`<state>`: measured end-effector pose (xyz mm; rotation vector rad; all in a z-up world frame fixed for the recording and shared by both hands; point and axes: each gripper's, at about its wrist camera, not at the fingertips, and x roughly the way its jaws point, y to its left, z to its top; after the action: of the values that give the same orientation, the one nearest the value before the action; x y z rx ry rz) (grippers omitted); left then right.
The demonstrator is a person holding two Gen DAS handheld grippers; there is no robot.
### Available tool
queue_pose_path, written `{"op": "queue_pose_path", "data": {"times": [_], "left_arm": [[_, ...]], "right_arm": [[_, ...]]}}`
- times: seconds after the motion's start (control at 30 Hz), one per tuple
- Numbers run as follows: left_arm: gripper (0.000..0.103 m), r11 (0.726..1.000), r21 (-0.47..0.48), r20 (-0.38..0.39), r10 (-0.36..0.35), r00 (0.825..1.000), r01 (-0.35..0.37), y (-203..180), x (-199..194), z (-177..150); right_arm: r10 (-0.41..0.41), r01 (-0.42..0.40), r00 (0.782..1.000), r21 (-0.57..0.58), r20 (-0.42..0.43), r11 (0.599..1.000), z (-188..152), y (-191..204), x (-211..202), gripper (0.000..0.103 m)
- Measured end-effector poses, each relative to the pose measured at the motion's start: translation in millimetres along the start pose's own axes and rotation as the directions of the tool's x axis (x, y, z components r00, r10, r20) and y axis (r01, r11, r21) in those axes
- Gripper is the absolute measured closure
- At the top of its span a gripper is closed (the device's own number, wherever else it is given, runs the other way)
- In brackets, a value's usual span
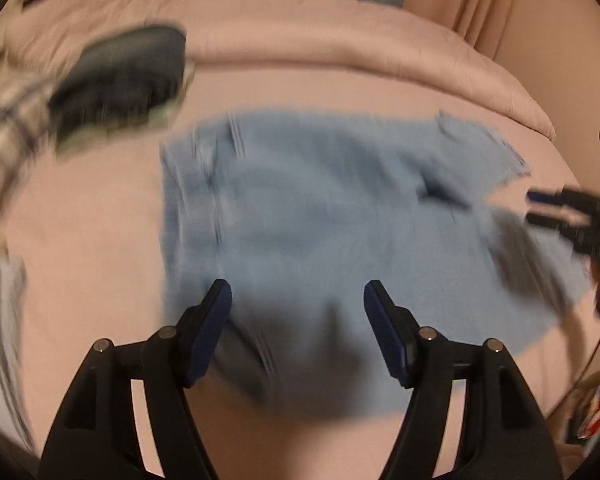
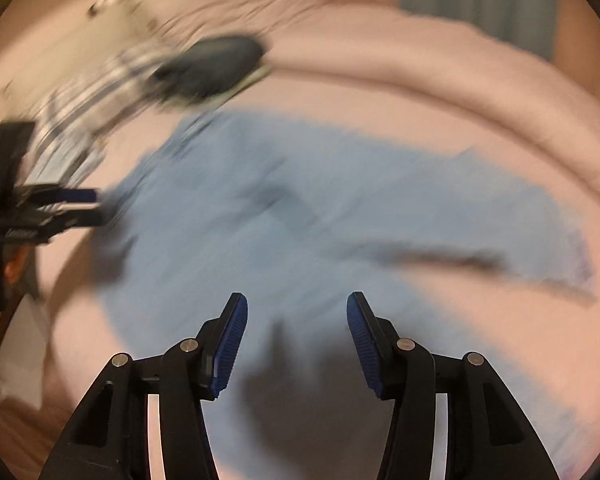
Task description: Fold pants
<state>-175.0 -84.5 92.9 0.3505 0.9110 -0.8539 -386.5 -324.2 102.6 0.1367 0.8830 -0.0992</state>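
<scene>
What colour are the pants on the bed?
Light blue pants, clearest in the left wrist view.

no legible text, label, brand, number or sign is found in either view. both views are heavily motion-blurred. the black two-finger left gripper with blue pads [image 2: 80,204], seen at the left edge of the right wrist view, carries a small pale marking on its body; it is too smeared to read. a multicoloured printed item [image 1: 598,404] at the lower right edge of the left wrist view shows patches of red and blue, with no characters discernible.
</scene>
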Motion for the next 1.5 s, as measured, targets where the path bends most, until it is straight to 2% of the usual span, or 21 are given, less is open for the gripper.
{"op": "queue_pose_path", "data": {"times": [0.07,0.17,0.27,0.37,0.47,0.57,0.67,0.8,0.83,0.9,0.93,0.97,1.0,1.1,1.17,1.23,1.37,1.4,1.43,1.47,1.5], "left_arm": [[0.034,0.999,0.038,0.005,0.001,1.000,-0.001,1,18,30],[0.034,0.996,0.088,-0.043,0.006,0.999,-0.002,11,61,82],[0.034,0.994,0.100,-0.112,0.057,0.992,-0.046,24,102,115],[0.034,0.989,0.143,-0.158,0.069,0.985,-0.046,39,133,134],[0.032,0.963,0.265,-0.202,0.105,0.974,-0.049,44,153,142],[0.031,0.944,0.330,-0.252,0.098,0.963,-0.010,50,165,148],[0.027,0.940,0.339,-0.302,0.074,0.950,0.034,58,175,151],[0.023,0.954,0.288,-0.368,0.037,0.929,0.076,72,193,152],[0.025,0.956,0.280,-0.370,0.027,0.929,0.084,74,194,153],[0.032,0.951,0.294,-0.358,0.015,0.934,0.098,74,190,150],[0.041,0.946,0.308,-0.345,0.012,0.938,0.101,73,186,147],[0.048,0.943,0.316,-0.336,0.013,0.942,0.100,72,183,144],[0.050,0.942,0.322,-0.325,0.022,0.945,0.089,71,180,142],[0.069,0.935,0.353,-0.273,0.086,0.958,0.017,69,171,137],[0.073,0.930,0.367,-0.229,0.129,0.965,-0.038,65,163,137],[0.072,0.919,0.389,-0.180,0.142,0.973,-0.062,57,158,136],[0.070,0.898,0.422,-0.174,0.213,0.961,-0.123,43,181,132],[0.067,0.878,0.452,-0.139,0.243,0.960,-0.157,39,181,130],[0.064,0.873,0.458,-0.125,0.250,0.960,-0.168,34,180,136],[0.060,0.881,0.441,-0.126,0.250,0.960,-0.171,36,178,139],[0.056,0.889,0.423,-0.130,0.251,0.959,-0.175,41,177,139]], "right_arm": [[-0.037,0.038,0.999,-0.030,0.028,0.999,29,-33,3,0.050],[-0.160,0.157,0.987,-0.089,-0.024,0.984,70,-76,29,0.049],[-0.319,0.295,0.942,-0.198,-0.104,0.935,97,-117,63,0.049],[-0.342,0.320,0.920,-0.137,-0.192,0.938,108,-170,83,0.049],[-0.344,0.305,0.914,-0.195,-0.214,0.932,117,-191,104,0.041],[-0.394,0.266,0.857,-0.370,-0.331,0.890,114,-205,133,0.041],[-0.381,0.179,0.834,-0.457,-0.400,0.871,115,-207,157,0.040],[-0.312,0.112,0.814,-0.395,-0.491,0.912,121,-222,177,0.038],[-0.293,0.101,0.812,-0.372,-0.506,0.923,121,-225,177,0.041],[-0.252,0.068,0.816,-0.347,-0.520,0.935,118,-223,176,0.069],[-0.254,0.063,0.821,-0.360,-0.512,0.931,116,-222,176,0.074],[-0.283,0.075,0.819,-0.395,-0.499,0.916,110,-215,175,0.088],[-0.294,0.078,0.816,-0.409,-0.497,0.909,104,-210,174,0.094],[-0.382,0.148,0.804,-0.468,-0.457,0.871,92,-199,172,0.096],[-0.482,0.225,0.774,-0.533,-0.410,0.816,88,-196,168,0.097],[-0.585,0.307,0.722,-0.587,-0.369,0.749,89,-205,162,0.098],[-0.684,0.451,0.643,-0.551,-0.344,0.702,108,-232,174,0.098],[-0.691,0.456,0.619,-0.544,-0.374,0.704,104,-238,187,0.097],[-0.650,0.409,0.594,-0.517,-0.475,0.752,92,-245,207,0.097],[-0.662,0.397,0.584,-0.546,-0.471,0.738,93,-244,218,0.097],[-0.701,0.399,0.588,-0.608,-0.404,0.686,83,-237,217,0.097]]}}
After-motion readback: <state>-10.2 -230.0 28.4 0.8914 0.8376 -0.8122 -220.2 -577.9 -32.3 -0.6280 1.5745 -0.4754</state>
